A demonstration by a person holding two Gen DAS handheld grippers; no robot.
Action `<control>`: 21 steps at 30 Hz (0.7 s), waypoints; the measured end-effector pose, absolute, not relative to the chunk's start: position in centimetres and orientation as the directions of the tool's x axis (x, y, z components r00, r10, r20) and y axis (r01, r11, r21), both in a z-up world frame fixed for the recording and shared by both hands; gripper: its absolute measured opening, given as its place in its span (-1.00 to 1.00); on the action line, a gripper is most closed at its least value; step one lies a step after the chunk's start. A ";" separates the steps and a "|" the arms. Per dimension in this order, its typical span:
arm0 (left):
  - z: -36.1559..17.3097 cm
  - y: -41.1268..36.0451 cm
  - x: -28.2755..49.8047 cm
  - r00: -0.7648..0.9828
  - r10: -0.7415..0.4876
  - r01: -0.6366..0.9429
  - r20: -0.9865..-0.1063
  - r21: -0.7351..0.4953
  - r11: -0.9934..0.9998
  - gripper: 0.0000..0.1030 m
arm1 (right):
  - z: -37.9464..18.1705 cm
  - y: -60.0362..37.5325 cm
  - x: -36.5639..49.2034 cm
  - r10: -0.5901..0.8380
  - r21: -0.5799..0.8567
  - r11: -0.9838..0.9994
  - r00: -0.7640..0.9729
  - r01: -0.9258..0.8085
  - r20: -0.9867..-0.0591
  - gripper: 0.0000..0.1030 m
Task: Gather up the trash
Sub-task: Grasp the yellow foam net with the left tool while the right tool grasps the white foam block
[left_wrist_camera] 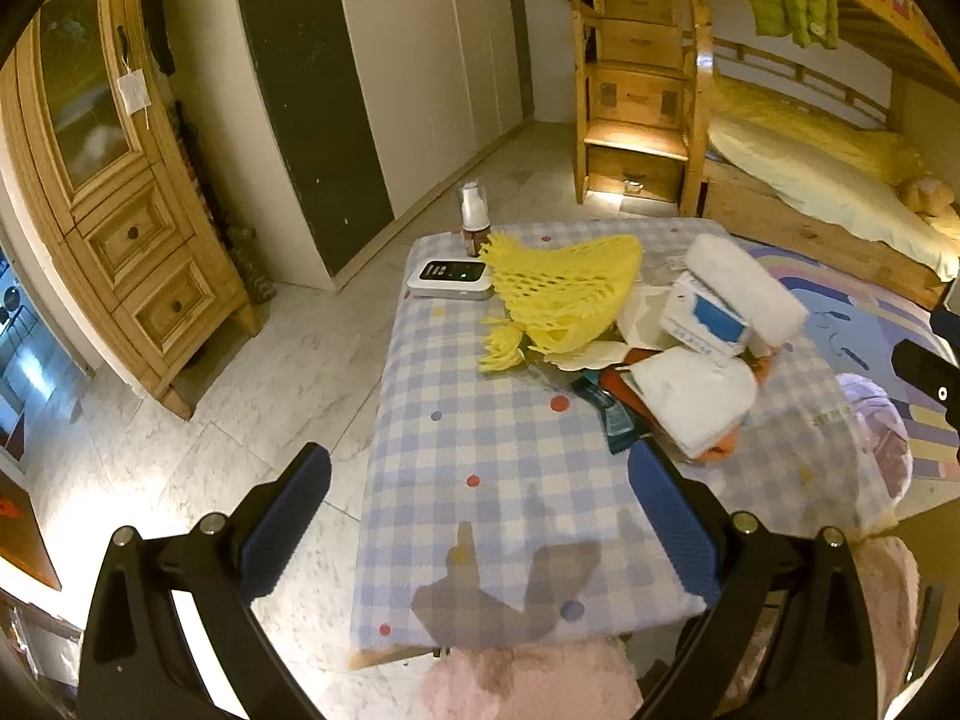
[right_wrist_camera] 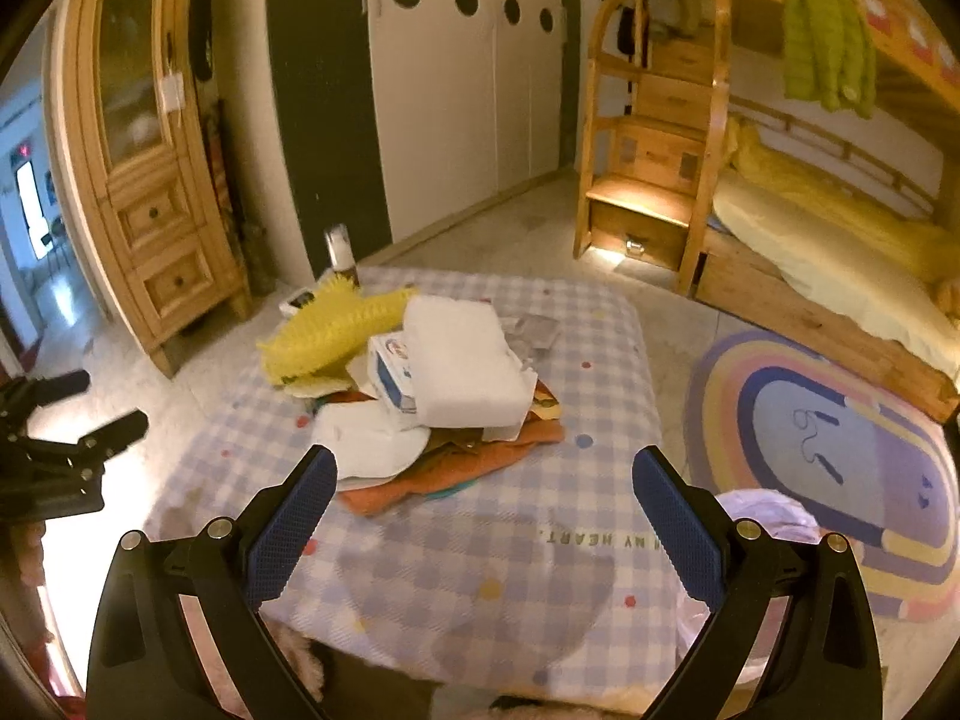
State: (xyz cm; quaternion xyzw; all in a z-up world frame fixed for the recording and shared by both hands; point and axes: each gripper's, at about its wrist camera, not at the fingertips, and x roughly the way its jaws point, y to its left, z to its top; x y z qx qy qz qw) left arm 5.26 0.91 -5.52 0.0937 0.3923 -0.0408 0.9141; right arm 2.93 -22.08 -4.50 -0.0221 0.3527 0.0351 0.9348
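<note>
Left wrist view is showing the left gripper hovering over the near half of the table, its blue fingers spread wide and holding nothing. The trash pile is sitting toward the table's far right side, well apart from the fingers. In it, a yellow foam net is lying with its long axis running from the far edge toward the near left, fringed end pointing near-left. A white foam block is resting across a small blue-and-white box, whose print is too small to read. A white device and a small bottle are standing at the far left corner.

In the right wrist view, the right gripper is also hanging open and empty, fingers parted, near the pile. The tablecloth is carrying upside-down lettering reading "MY HEART". An orange cloth is lying under the pile.
</note>
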 end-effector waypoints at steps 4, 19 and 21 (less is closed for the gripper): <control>-6.5 0.8 7.0 0.663 -0.033 0.191 -0.747 0.126 0.973 0.87 | -5.3 -22.3 4.8 0.087 -0.004 0.993 0.741 -0.119 -0.666 0.86; -8.7 -0.4 12.2 0.641 -0.092 0.219 -0.762 0.066 0.974 0.87 | -7.7 -22.4 11.1 0.210 0.068 0.971 0.680 -0.229 -0.703 0.69; -8.9 -0.5 12.4 0.637 -0.092 0.222 -0.765 0.068 0.973 0.87 | -8.2 -22.7 11.8 0.231 0.096 0.967 0.655 -0.235 -0.720 0.69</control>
